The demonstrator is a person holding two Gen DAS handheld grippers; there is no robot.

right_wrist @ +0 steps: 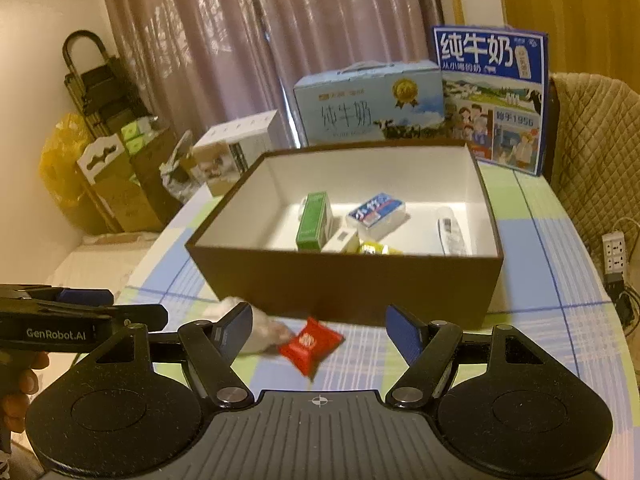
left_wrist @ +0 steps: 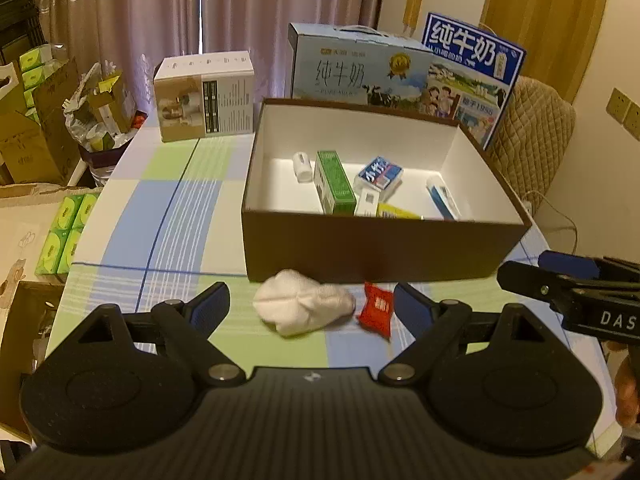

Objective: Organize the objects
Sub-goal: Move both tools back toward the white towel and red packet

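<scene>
Tablecloth [left_wrist: 180, 208] in pastel checks under brown box [left_wrist: 384, 248], pink curtains [left_wrist: 160, 8] behind, both tools wide, empty.

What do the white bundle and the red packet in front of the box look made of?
White bundle: soft cloth, likely knit cotton; matte, with folds and creases. Red packet: thin plastic or foil wrapper; slightly glossy, printed, with crimped ends. Box: stiff cardboard, matte brown outside, white inside.

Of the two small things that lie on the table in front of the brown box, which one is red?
The red snack packet, right of the white crumpled cloth; the cloth is white and bigger.
</scene>
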